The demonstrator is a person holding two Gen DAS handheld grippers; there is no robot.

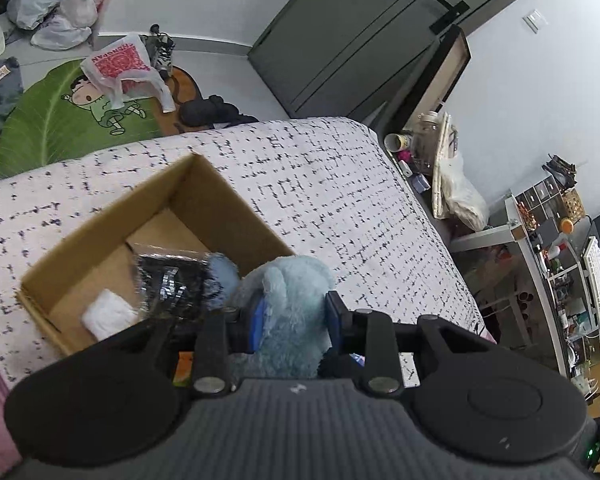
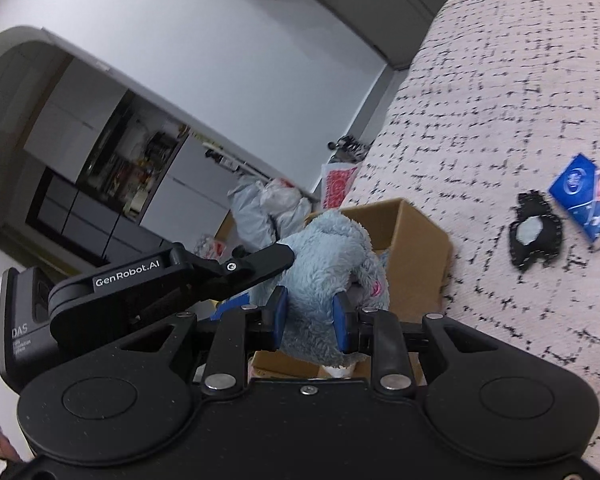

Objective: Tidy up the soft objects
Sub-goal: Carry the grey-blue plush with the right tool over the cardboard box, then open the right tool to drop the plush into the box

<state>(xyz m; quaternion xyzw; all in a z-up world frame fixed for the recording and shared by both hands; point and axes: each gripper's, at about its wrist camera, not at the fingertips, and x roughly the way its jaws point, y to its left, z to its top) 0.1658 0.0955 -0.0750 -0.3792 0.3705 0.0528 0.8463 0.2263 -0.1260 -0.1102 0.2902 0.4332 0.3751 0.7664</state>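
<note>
A fluffy light-blue plush toy (image 1: 290,300) is held by both grippers at once. My left gripper (image 1: 296,320) is shut on one part of it, blue pads sunk into the fur. My right gripper (image 2: 310,320) is shut on another part of the plush toy (image 2: 328,264); the left gripper's black body (image 2: 188,276) reaches in from the left of that view. The toy hangs over the near corner of an open cardboard box (image 1: 100,216) on the bed. Inside the box lie a black patterned item (image 1: 172,280) and a white folded cloth (image 1: 108,314).
The bed has a white cover with black dashes (image 1: 340,184). On it, right of the box (image 2: 416,236), lie a black pouch-like item (image 2: 534,234) and a blue booklet (image 2: 586,196). Bags and a green leaf rug (image 1: 64,120) cover the floor; a cluttered desk (image 1: 560,264) stands to the right.
</note>
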